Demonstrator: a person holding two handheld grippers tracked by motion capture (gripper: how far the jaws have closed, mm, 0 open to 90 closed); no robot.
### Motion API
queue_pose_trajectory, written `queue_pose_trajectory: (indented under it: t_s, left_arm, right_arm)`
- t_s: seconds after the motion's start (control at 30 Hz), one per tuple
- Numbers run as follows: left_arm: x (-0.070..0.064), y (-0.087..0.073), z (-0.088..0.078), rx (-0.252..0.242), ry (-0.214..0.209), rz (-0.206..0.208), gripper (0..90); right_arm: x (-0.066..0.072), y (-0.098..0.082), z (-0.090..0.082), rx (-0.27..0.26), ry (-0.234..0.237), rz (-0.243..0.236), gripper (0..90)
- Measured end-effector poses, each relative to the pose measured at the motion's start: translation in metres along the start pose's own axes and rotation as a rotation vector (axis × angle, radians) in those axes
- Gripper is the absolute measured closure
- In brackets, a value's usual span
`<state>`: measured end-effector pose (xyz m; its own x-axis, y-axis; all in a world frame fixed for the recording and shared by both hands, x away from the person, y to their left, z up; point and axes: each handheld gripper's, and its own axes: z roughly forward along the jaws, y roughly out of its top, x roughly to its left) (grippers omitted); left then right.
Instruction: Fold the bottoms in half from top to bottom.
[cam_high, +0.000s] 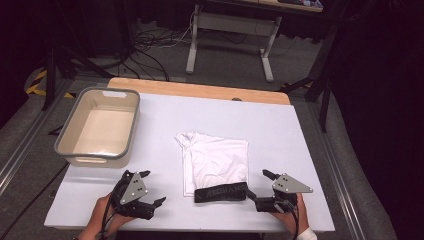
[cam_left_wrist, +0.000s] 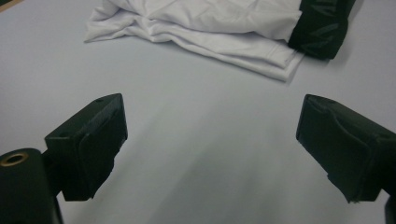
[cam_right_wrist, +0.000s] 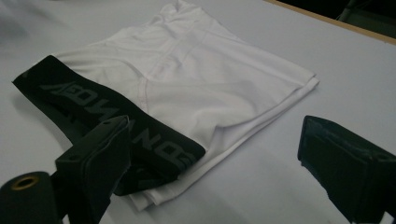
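Near the surface's front edge, the folded white garment (cam_high: 215, 159) lies with its black waistband (cam_high: 220, 192) frontmost. Both the left gripper (cam_high: 149, 189) and right gripper (cam_high: 256, 184) flank it, fingers apart

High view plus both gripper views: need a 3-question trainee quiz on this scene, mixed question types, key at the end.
1. True or false: the left gripper is shut on the white garment.
2. Which lies nearer the black waistband? A: right gripper; B: left gripper.
3. Fill in: the grey bin stands at the table's far ____ corner, seen from the person's side.

Key: 1 false, its jaws stand open over bare table. 2 A. 3 left.
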<state>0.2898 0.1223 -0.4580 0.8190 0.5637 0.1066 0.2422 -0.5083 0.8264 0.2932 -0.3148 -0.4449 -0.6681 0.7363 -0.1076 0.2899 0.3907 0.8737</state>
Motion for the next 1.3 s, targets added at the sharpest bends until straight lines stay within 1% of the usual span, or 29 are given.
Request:
queue_pose_trajectory:
  t_s: [0.07,0.13,0.17,0.27,0.3,0.37,0.4,0.43,0.47,0.5,0.53,0.57,0.63,0.7,0.73,0.77,0.8,0.83,0.87,0.93,1.0,1.07,1.1,1.13,1.17,1.2,1.23,1.27,1.3]
  left_arm:
    - [-0.003,0.003,0.004,0.001,-0.043,-0.009,10.5]
    - [-0.006,0.007,0.009,0.013,-0.084,-0.023,11.0]
    - [-0.007,0.008,0.012,0.019,-0.103,-0.021,11.0]
    - [-0.013,0.012,0.018,0.037,-0.148,-0.027,11.1]
    - [-0.015,0.014,0.021,0.040,-0.160,-0.029,11.1]
    - [-0.017,0.017,0.026,0.055,-0.166,-0.027,11.0]
    - [-0.019,0.019,0.028,0.062,-0.184,-0.037,11.1]
    - [-0.020,0.021,0.031,0.080,-0.182,-0.034,11.5]
    - [-0.022,0.023,0.035,0.092,-0.190,-0.034,11.5]
    - [-0.022,0.025,0.039,0.100,-0.215,-0.035,11.4]
    - [-0.024,0.027,0.042,0.107,-0.215,-0.034,11.7]
    - [-0.025,0.029,0.046,0.129,-0.207,-0.037,12.2]
    - [-0.026,0.032,0.055,0.167,-0.220,-0.045,12.2]
    - [-0.026,0.034,0.060,0.198,-0.215,-0.051,13.1]
    - [-0.026,0.036,0.062,0.205,-0.236,-0.051,13.2]
    - [-0.026,0.036,0.062,0.201,-0.242,-0.043,15.6]
    - [-0.027,0.037,0.063,0.206,-0.239,-0.040,17.1]
    - [-0.028,0.038,0.065,0.202,-0.240,-0.043,16.6]
    - [-0.029,0.039,0.066,0.209,-0.241,-0.046,15.5]
    - [-0.033,0.042,0.070,0.206,-0.251,-0.044,13.6]
    - [-0.037,0.045,0.074,0.222,-0.256,-0.032,9.2]
    - [-0.042,0.049,0.079,0.229,-0.253,-0.024,7.0]
    - [-0.044,0.051,0.081,0.221,-0.256,-0.020,5.5]
    - [-0.045,0.053,0.084,0.216,-0.257,-0.022,5.9]
    - [-0.047,0.055,0.085,0.223,-0.247,-0.024,6.2]
    - [-0.047,0.056,0.088,0.213,-0.247,-0.025,6.5]
    - [-0.048,0.059,0.090,0.222,-0.247,-0.025,6.5]
    - [-0.049,0.060,0.093,0.216,-0.238,-0.029,7.3]
    - [-0.049,0.061,0.094,0.216,-0.227,-0.034,7.9]
  right_arm:
    - [-0.001,-0.003,-0.001,0.008,-0.008,0.012,10.7]
    - [-0.002,-0.004,-0.002,0.020,-0.021,0.025,11.0]
    - [-0.003,-0.005,-0.003,0.025,-0.028,0.029,11.0]
    - [-0.005,-0.006,-0.004,0.027,-0.043,0.037,11.2]
    - [-0.005,-0.006,-0.004,0.028,-0.045,0.038,11.2]
    - [-0.006,-0.006,-0.003,0.032,-0.039,0.053,11.4]
    - [-0.006,-0.007,-0.003,0.033,-0.040,0.055,11.4]
    - [-0.005,-0.007,-0.002,0.034,-0.039,0.056,11.5]
    - [-0.005,-0.007,-0.002,0.037,-0.036,0.056,11.6]
    - [-0.004,-0.006,-0.001,0.040,-0.034,0.052,11.6]
    - [-0.003,-0.006,0.000,0.045,-0.032,0.045,11.5]
    - [-0.003,-0.006,0.000,0.047,-0.030,0.043,11.5]
    - [-0.002,-0.006,0.001,0.053,-0.029,0.038,11.7]
    - [-0.002,-0.006,0.001,0.053,-0.027,0.036,12.2]
    - [-0.002,-0.006,0.001,0.052,-0.027,0.037,12.2]
    - [-0.003,-0.006,0.001,0.053,-0.025,0.040,12.5]
    - [-0.003,-0.006,0.001,0.054,-0.023,0.042,12.7]
    - [-0.003,-0.006,0.002,0.055,-0.022,0.041,12.6]
    - [-0.003,-0.006,0.002,0.055,-0.023,0.040,12.7]
    - [-0.002,-0.006,0.002,0.058,-0.024,0.038,12.6]
    - [-0.002,-0.006,0.002,0.060,-0.027,0.039,12.6]
    - [-0.002,-0.006,0.002,0.060,-0.027,0.040,12.2]
    - [-0.002,-0.006,0.003,0.061,-0.028,0.041,12.3]
    - [-0.003,-0.006,0.003,0.062,-0.029,0.045,12.3]
    - [-0.003,-0.005,0.003,0.064,-0.028,0.048,12.2]
    - [-0.004,-0.005,0.003,0.064,-0.026,0.050,12.3]
    - [-0.005,-0.005,0.004,0.061,-0.025,0.055,12.4]
    - [-0.006,-0.003,0.005,0.060,-0.026,0.064,12.6]
    - [-0.007,-0.002,0.006,0.067,-0.030,0.061,12.3]
